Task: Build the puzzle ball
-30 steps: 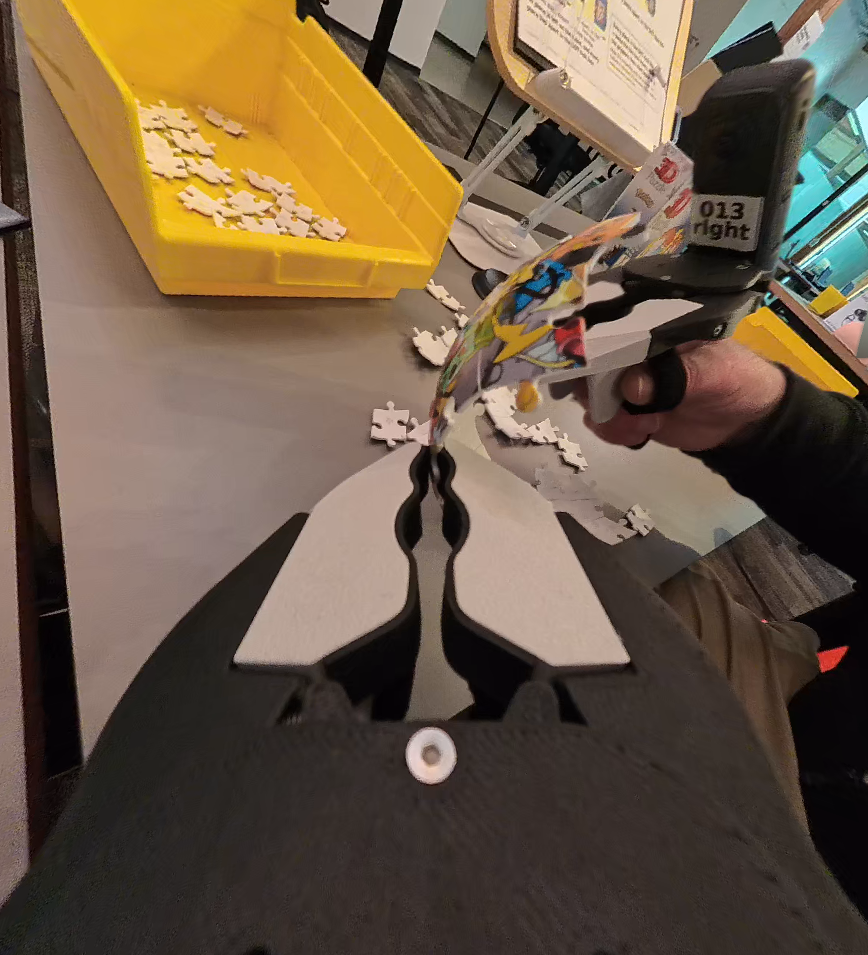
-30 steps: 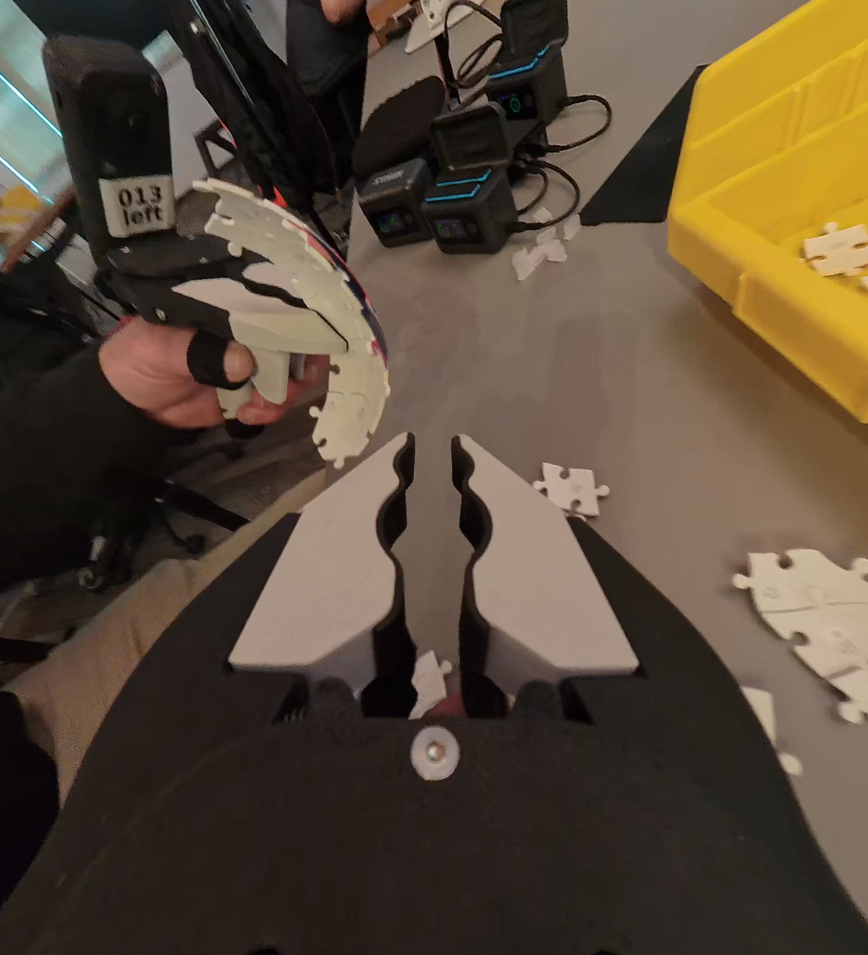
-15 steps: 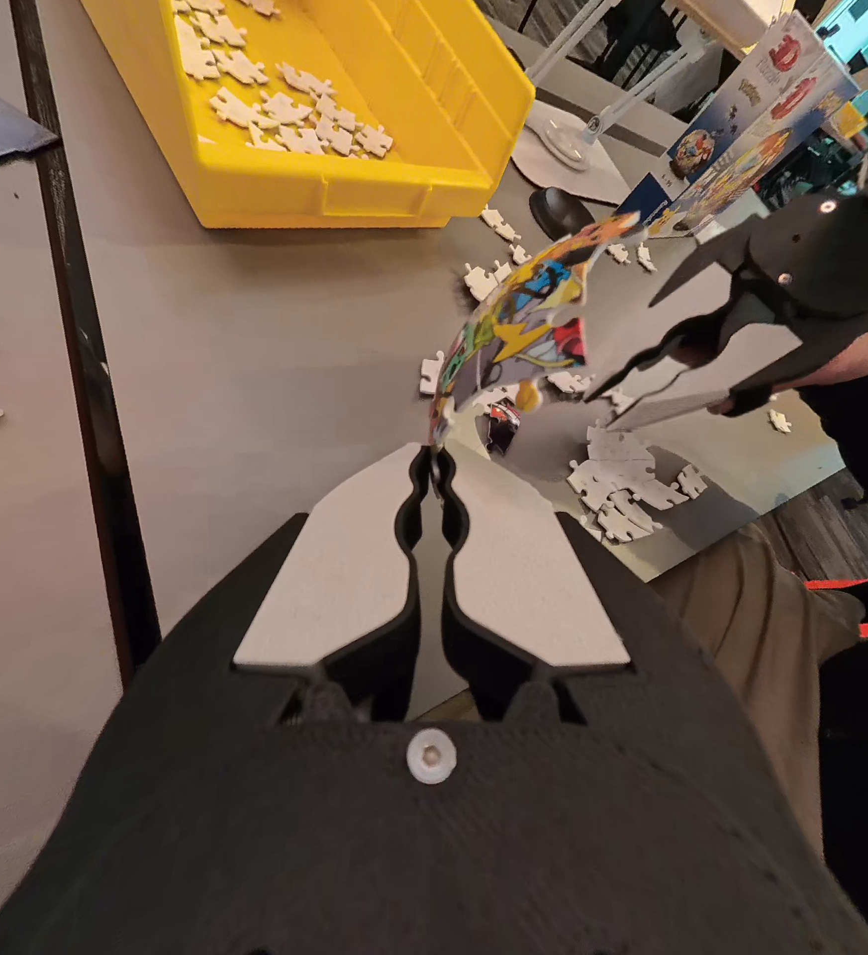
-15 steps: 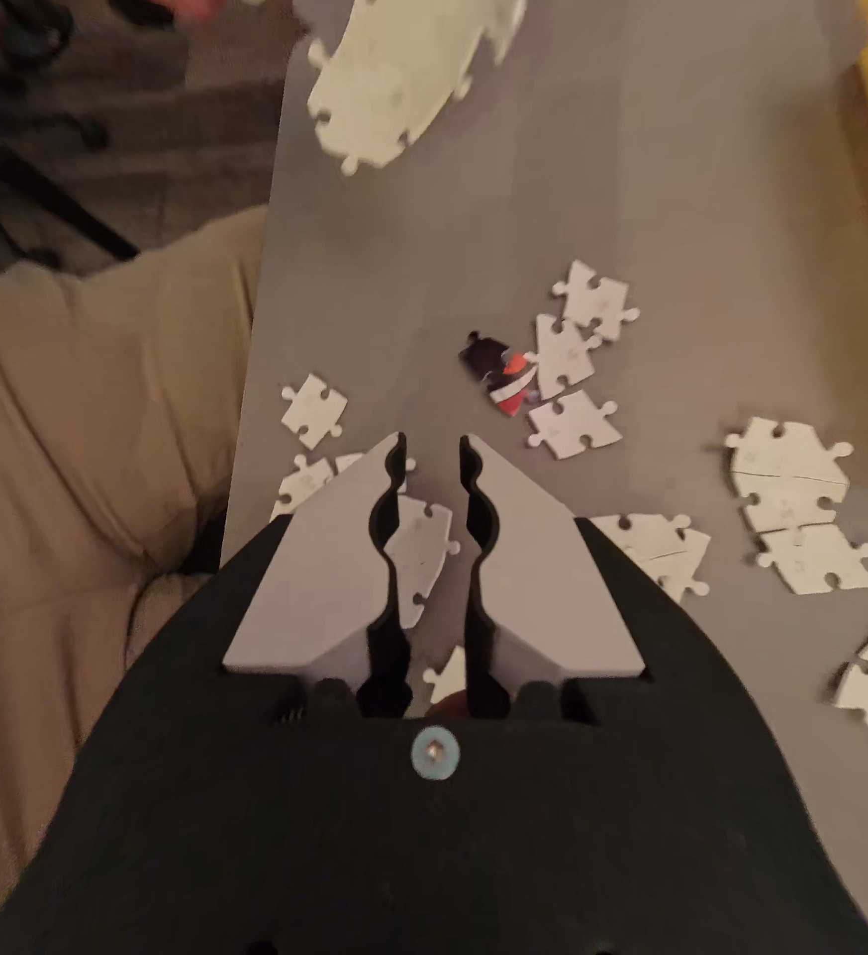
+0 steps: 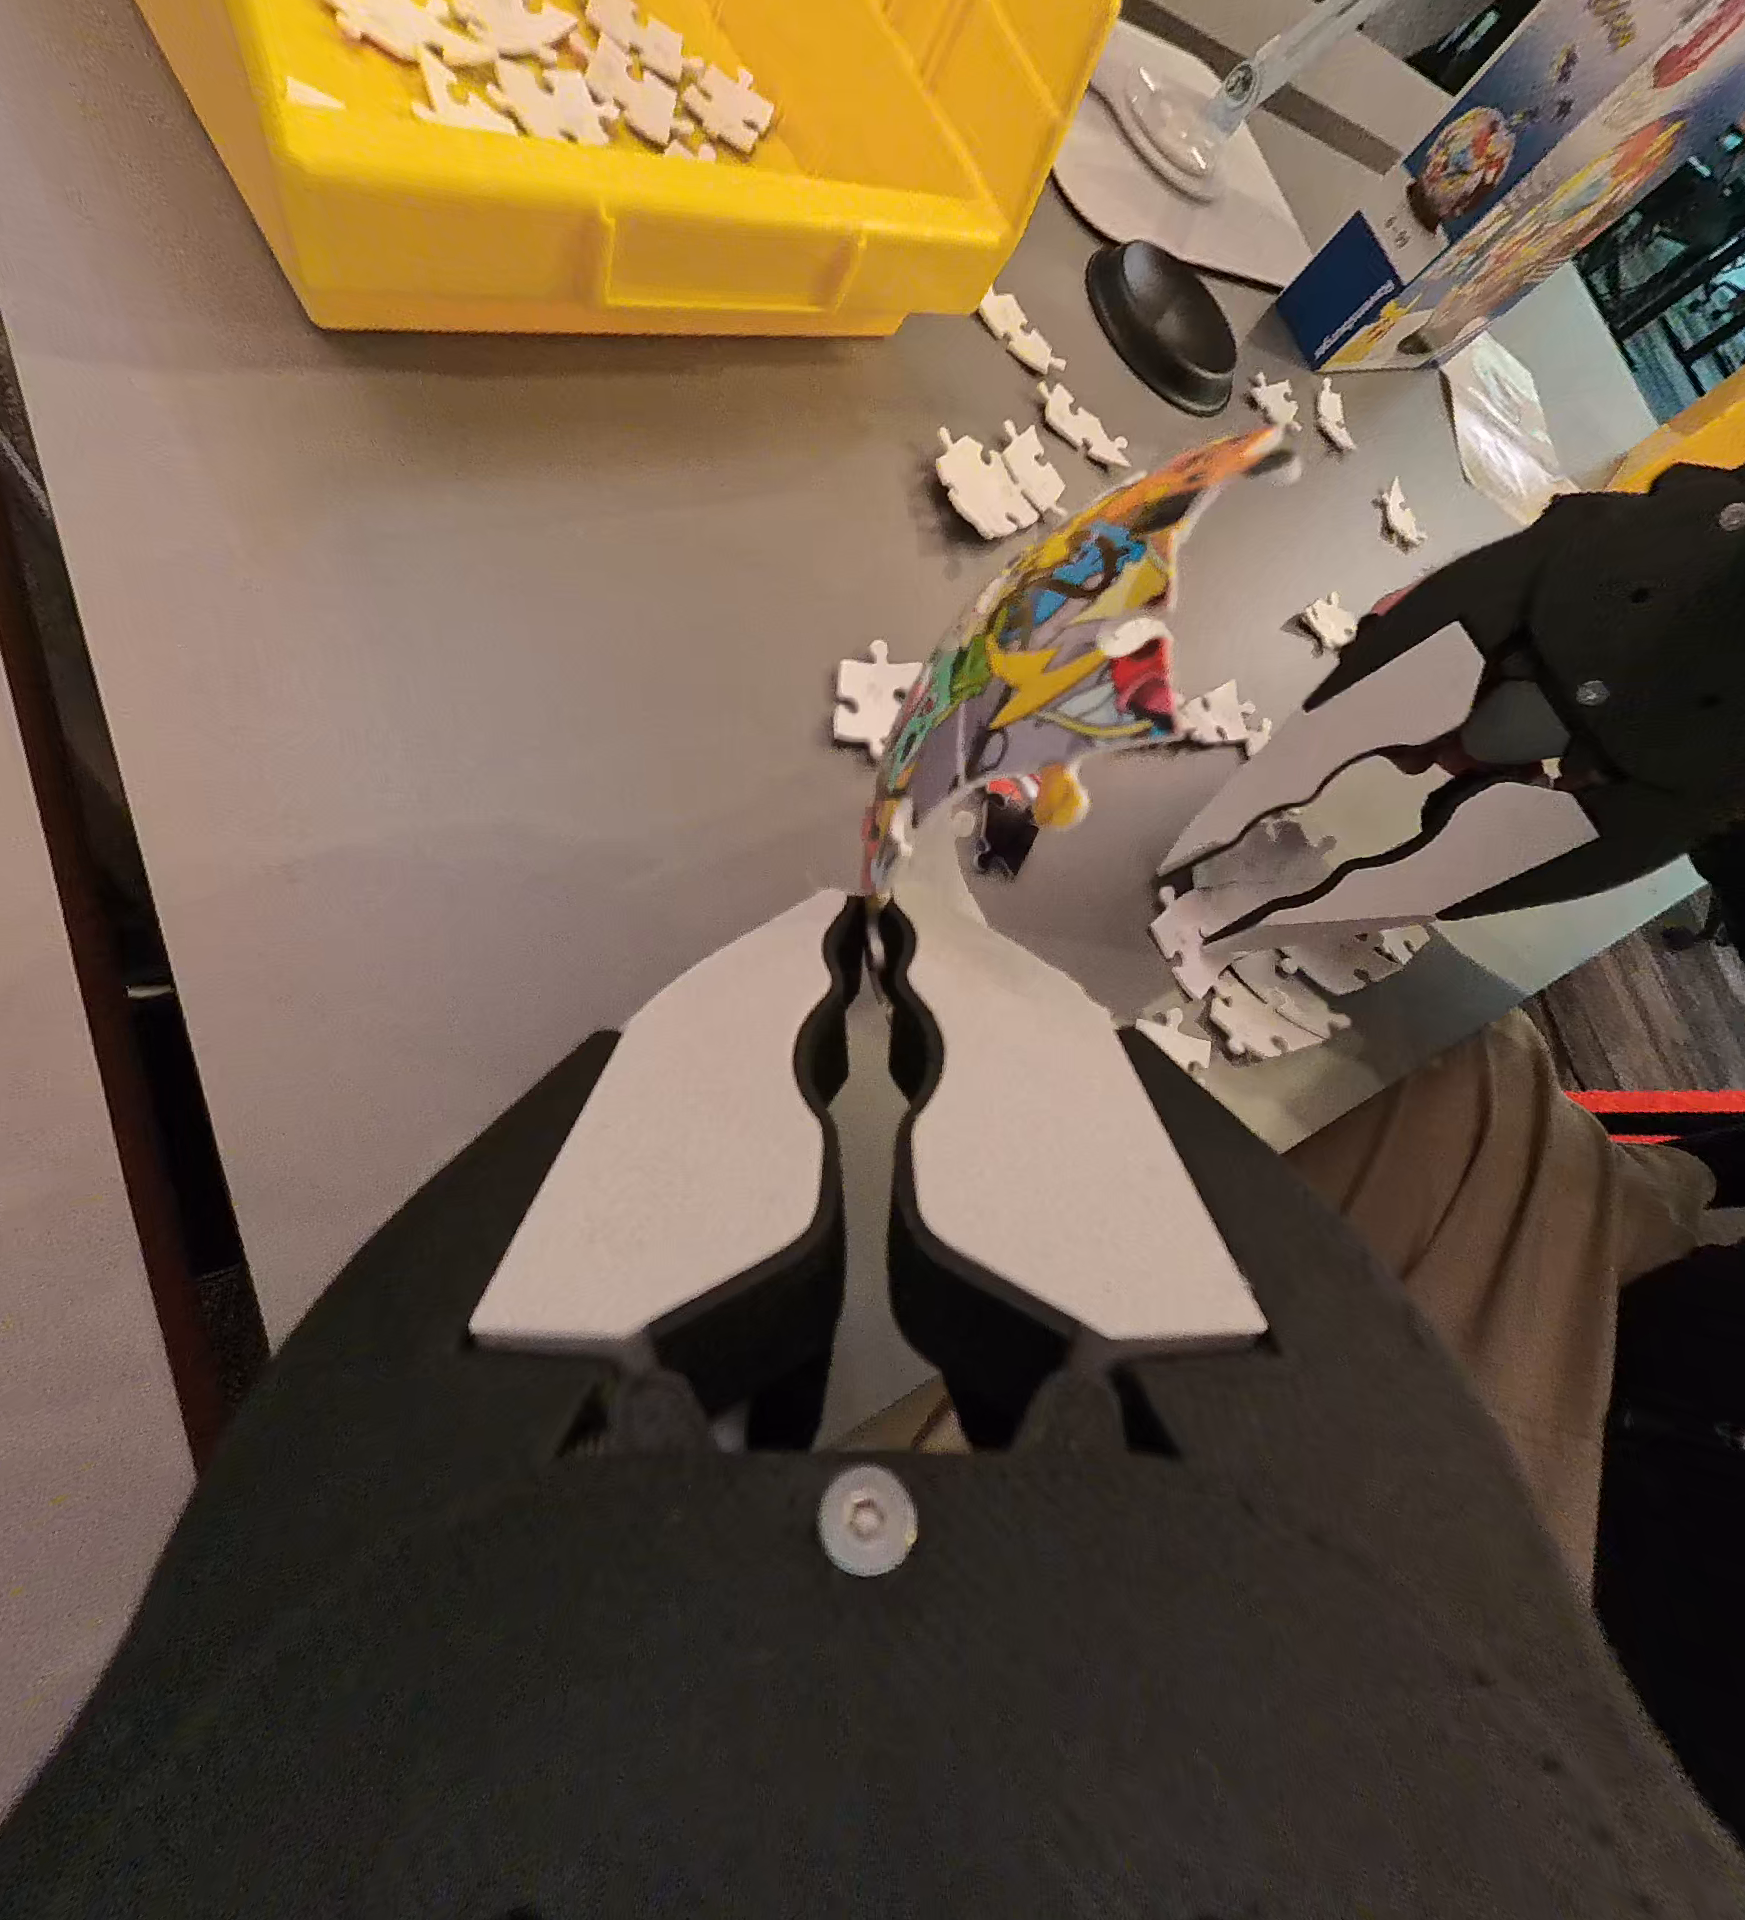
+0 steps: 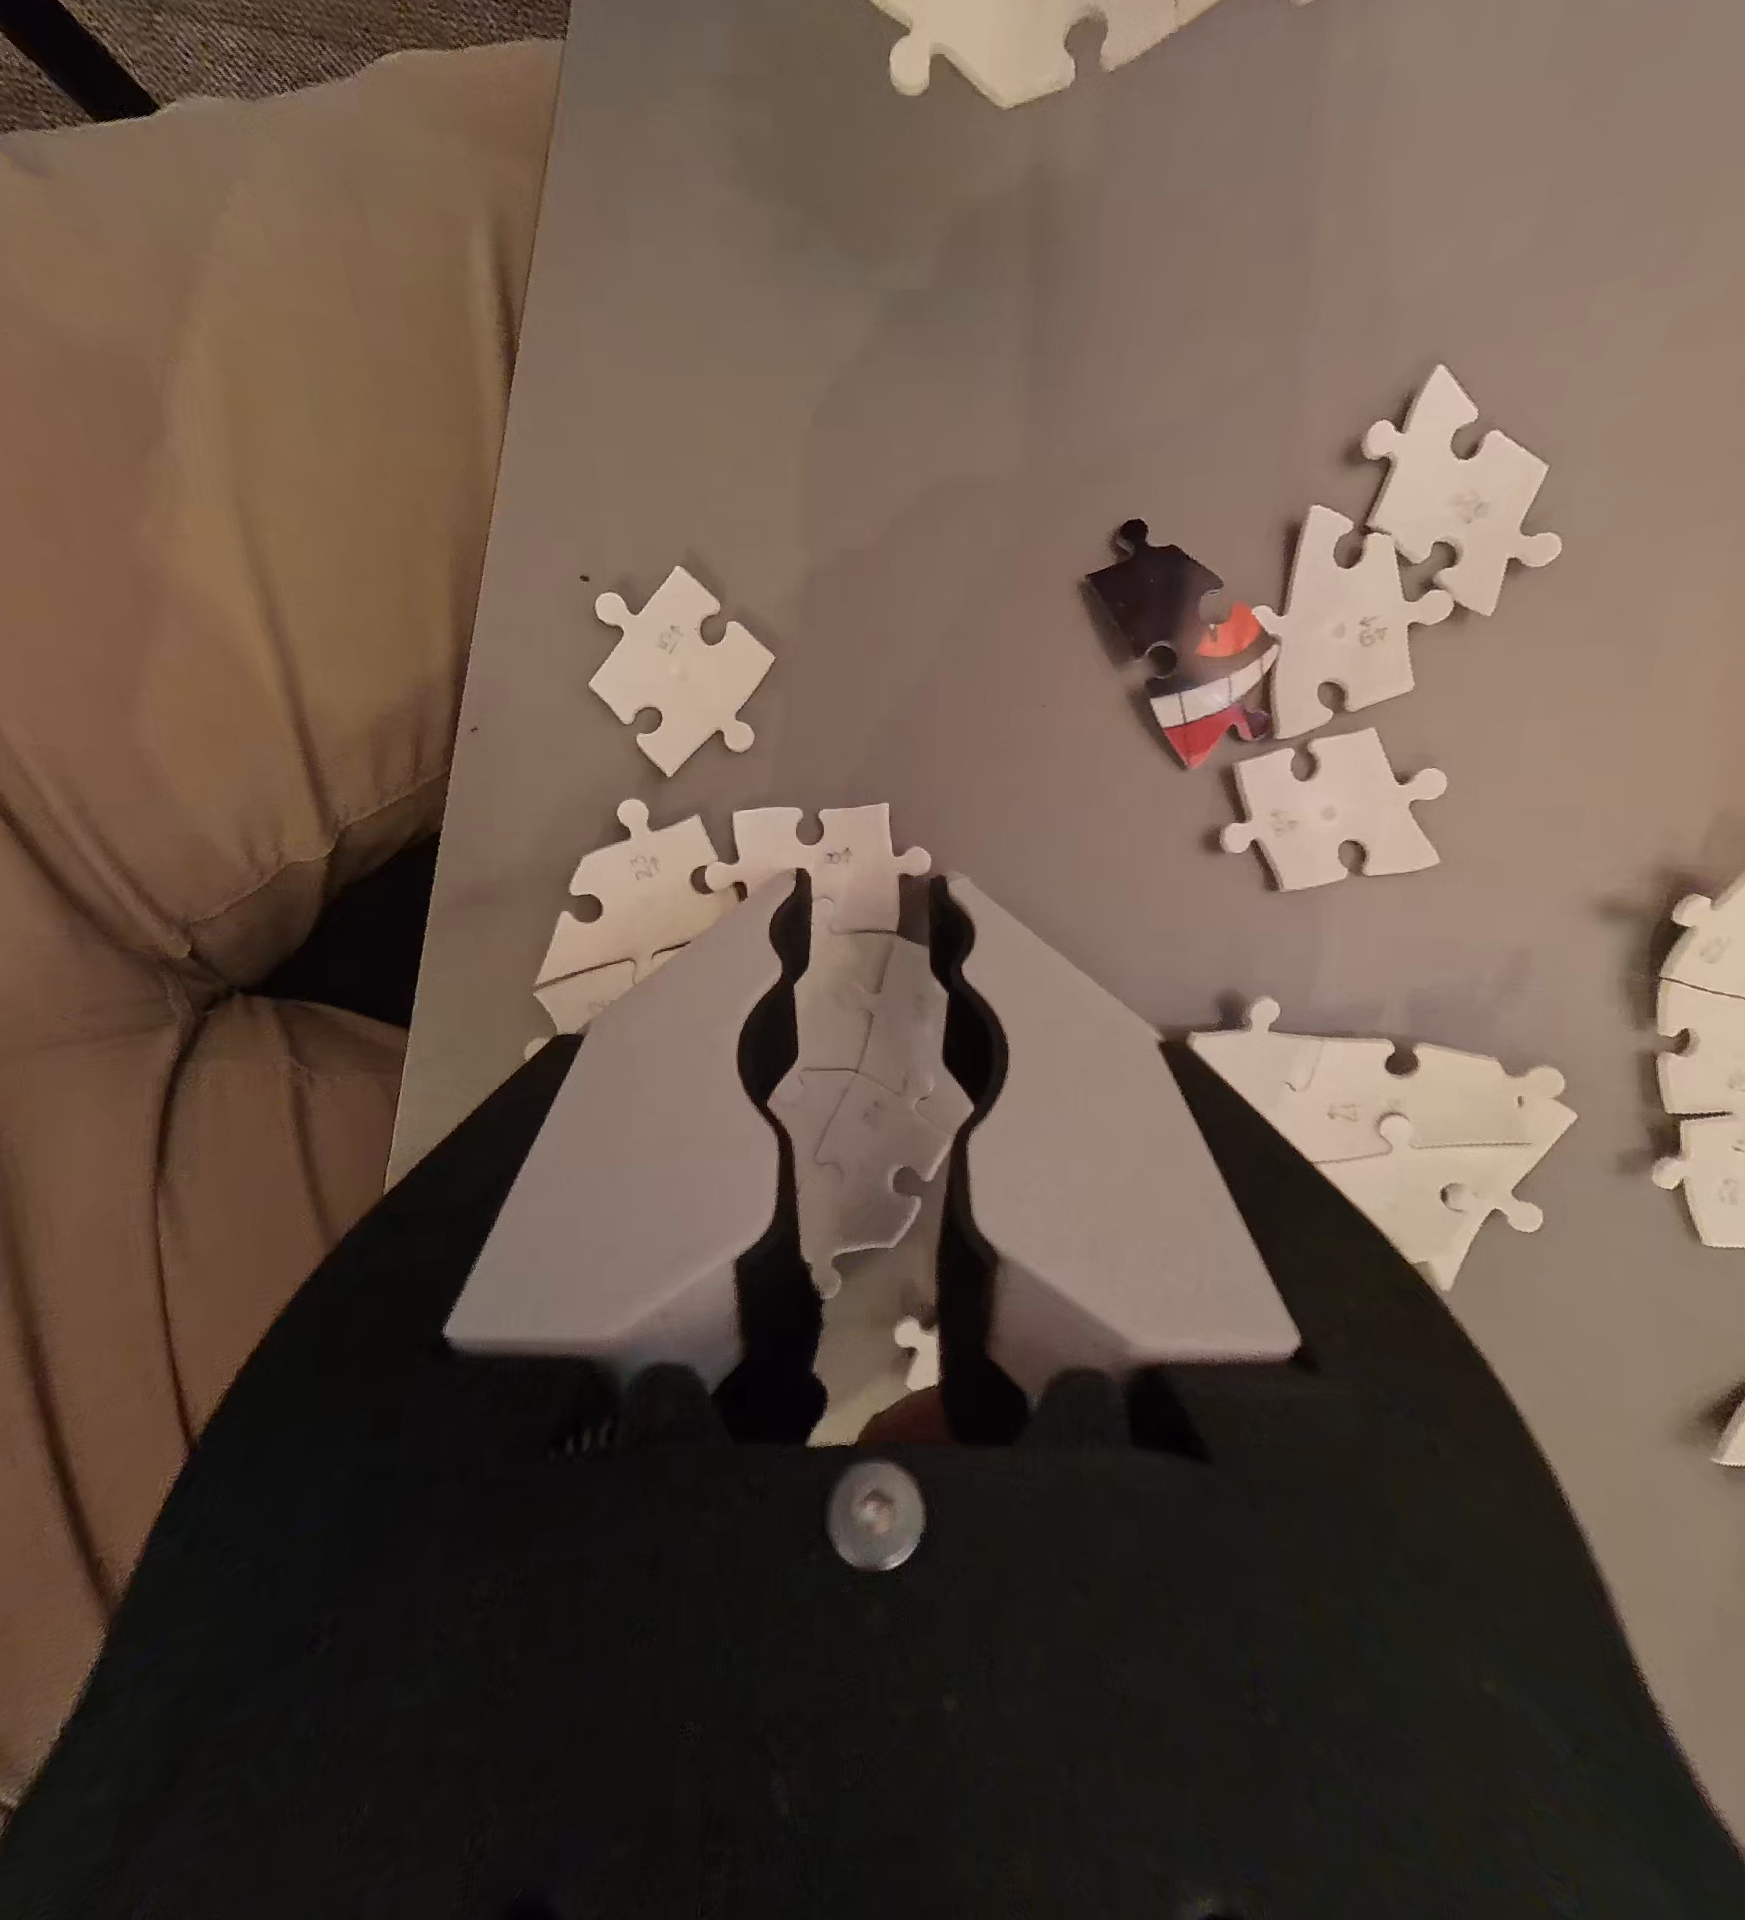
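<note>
My left gripper [image 5: 870, 920] is shut on the lower edge of a curved, colourful assembled puzzle section [image 5: 1044, 665] and holds it above the grey table [image 5: 432, 623]. Its white inner side shows at the top of the right wrist view [image 6: 1003, 42]. My right gripper [image 6: 868, 883] is open and empty, pointing down low over a strip of joined white pieces [image 6: 863, 1049] near the table's near edge. It also shows in the left wrist view [image 5: 1185, 902]. One face-up coloured piece [image 6: 1185, 644] lies among loose face-down white pieces [image 6: 1335, 810].
A yellow bin [image 5: 639, 208] with several white pieces stands at the far left. A puzzle box [image 5: 1533, 177] and a black round stand [image 5: 1159, 322] are at the back right. More joined white groups [image 6: 1741, 1060] lie to the right. A person's tan trouser leg [image 6: 172, 623] borders the table edge. The tips of one gripper are about 15 cm away from the tips of the other.
My right gripper has left the held section and dropped to the table, now over the joined white strip. My left gripper keeps its hold on the section and has tilted downward.
</note>
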`<state>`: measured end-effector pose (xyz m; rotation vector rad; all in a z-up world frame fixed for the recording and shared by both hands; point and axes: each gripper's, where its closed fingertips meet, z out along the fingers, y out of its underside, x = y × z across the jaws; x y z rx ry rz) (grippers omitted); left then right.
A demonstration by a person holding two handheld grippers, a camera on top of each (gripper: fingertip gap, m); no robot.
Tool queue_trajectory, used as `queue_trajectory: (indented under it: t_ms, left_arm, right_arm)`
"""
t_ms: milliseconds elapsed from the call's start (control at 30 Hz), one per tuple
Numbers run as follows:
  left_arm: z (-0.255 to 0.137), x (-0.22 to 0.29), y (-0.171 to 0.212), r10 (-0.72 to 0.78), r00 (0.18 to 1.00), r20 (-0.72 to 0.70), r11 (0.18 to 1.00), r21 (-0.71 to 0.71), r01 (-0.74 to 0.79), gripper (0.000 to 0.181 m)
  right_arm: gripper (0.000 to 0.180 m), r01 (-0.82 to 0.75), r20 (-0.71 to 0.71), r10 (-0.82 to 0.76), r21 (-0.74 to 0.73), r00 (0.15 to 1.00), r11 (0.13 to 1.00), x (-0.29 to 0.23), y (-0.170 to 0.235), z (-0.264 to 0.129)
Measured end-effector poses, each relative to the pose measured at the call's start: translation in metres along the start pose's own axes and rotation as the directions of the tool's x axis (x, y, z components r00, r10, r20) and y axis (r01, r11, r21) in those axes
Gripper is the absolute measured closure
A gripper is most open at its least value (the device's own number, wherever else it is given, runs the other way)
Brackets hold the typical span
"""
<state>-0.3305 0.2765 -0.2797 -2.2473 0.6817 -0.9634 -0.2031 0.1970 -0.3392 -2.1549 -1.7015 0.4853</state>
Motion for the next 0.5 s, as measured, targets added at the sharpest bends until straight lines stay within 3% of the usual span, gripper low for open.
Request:
queue_trajectory:
  t_ms: [500]
  left_arm:
    - [0.0104, -0.0003, 0.0023, -0.053, 0.999, -0.012, 0.997, -0.061, 0.052, 0.178]
  right_arm:
    - [0.171, -0.013, -0.023, 0.014, 0.034, 1.0, 0.999, 0.0, 0.001, -0.0009]
